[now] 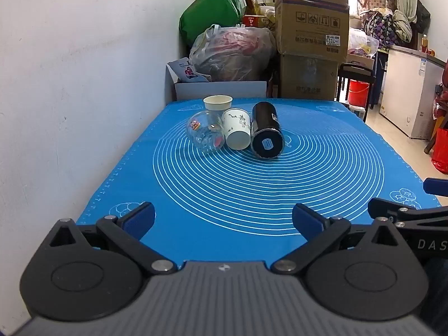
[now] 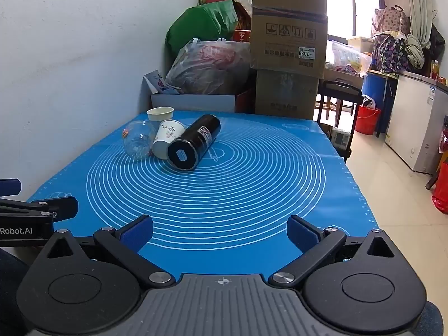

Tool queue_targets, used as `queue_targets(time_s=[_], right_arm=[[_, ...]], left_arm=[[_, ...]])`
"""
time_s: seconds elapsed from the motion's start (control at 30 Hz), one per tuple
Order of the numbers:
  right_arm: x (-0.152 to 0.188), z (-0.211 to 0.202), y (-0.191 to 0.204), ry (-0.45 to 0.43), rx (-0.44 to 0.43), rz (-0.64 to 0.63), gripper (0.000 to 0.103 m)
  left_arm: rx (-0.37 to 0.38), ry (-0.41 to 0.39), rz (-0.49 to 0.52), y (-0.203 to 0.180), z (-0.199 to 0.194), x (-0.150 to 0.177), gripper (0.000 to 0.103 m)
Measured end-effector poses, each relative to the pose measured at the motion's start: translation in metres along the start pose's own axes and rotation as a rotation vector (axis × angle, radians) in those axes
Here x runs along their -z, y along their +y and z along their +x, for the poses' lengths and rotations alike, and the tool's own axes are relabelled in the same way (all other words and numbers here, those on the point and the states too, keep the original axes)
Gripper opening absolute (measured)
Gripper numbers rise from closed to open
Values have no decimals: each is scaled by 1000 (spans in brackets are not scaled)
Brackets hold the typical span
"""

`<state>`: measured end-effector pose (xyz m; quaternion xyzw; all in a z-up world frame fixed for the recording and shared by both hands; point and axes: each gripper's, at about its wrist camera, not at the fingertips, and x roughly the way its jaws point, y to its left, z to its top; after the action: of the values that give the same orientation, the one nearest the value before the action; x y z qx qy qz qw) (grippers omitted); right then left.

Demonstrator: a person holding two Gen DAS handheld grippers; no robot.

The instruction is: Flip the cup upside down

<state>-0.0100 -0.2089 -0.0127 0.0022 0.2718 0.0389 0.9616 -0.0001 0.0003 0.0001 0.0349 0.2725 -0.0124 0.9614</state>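
A cluster of cups sits far back on the blue mat point(image 1: 224, 190). A plain paper cup point(image 1: 217, 105) stands upright, mouth up. A clear glass cup point(image 1: 205, 135), a printed paper cup point(image 1: 237, 133) and a black flask point(image 1: 266, 131) lie on their sides with their bottoms toward me. The same cluster shows in the right wrist view: upright cup point(image 2: 160, 114), glass cup point(image 2: 138, 140), printed cup point(image 2: 168, 138), flask point(image 2: 194, 142). My left gripper point(image 1: 222, 219) and right gripper point(image 2: 219, 231) are both open and empty at the mat's near edge, far from the cups.
A white wall point(image 1: 70, 84) runs along the mat's left side. Cardboard boxes point(image 1: 312, 36) and bags point(image 1: 232, 53) are stacked behind the table. The mat's right edge point(image 2: 358, 190) drops to a tiled floor. Each gripper shows at the other view's side edge.
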Motion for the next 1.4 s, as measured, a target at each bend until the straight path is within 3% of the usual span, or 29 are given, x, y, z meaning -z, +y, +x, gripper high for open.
queue_targets(time_s=[1.4], right_arm=[[-1, -2, 1, -8, 4, -16, 103]], left_arm=[[6, -11, 8, -1, -9, -3, 103]])
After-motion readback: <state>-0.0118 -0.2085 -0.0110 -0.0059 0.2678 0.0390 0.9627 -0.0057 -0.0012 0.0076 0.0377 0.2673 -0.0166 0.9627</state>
